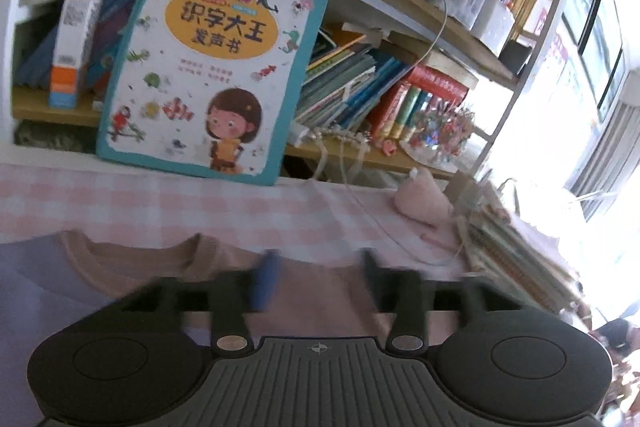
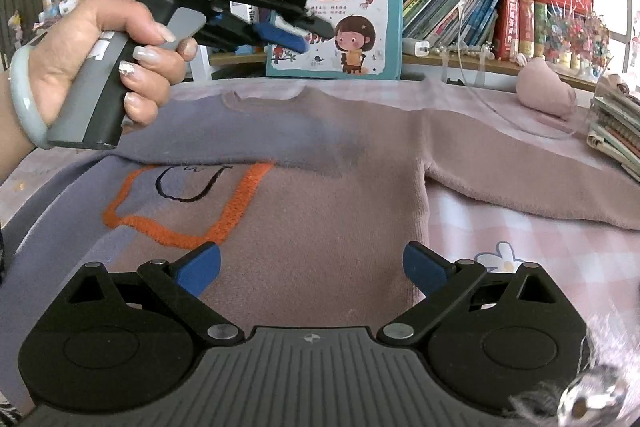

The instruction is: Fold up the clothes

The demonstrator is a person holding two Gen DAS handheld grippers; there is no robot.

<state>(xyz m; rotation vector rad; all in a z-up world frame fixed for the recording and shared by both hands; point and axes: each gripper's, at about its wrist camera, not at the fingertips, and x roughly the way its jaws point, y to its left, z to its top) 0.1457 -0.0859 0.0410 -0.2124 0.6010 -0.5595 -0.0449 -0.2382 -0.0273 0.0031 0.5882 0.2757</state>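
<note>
Pink checked cloth [image 2: 540, 239] covers the table, and a sweater [image 2: 320, 211] lies spread flat on it, neck toward the shelves. Behind the sweater's collar a picture book [image 2: 352, 7] with a cartoon girl leans upright against a bookshelf [image 2: 520, 63] crammed with books. Left of the sweater's middle, one sleeve lies folded across the chest, above an orange outlined patch. The other sleeve stretches out to the right of the sweater's body, toward a pink soft toy [image 2: 546, 93] and a stack of books [image 2: 616, 139].

Above the sweater's left shoulder a hand [image 2: 100, 67] holds the left gripper [image 1: 316, 267] in the air; its jaws stand apart with nothing between them. Over the sweater's lower hem, the right gripper [image 2: 312, 267] hovers with its blue pads [image 2: 200, 267] spread wide, empty.
</note>
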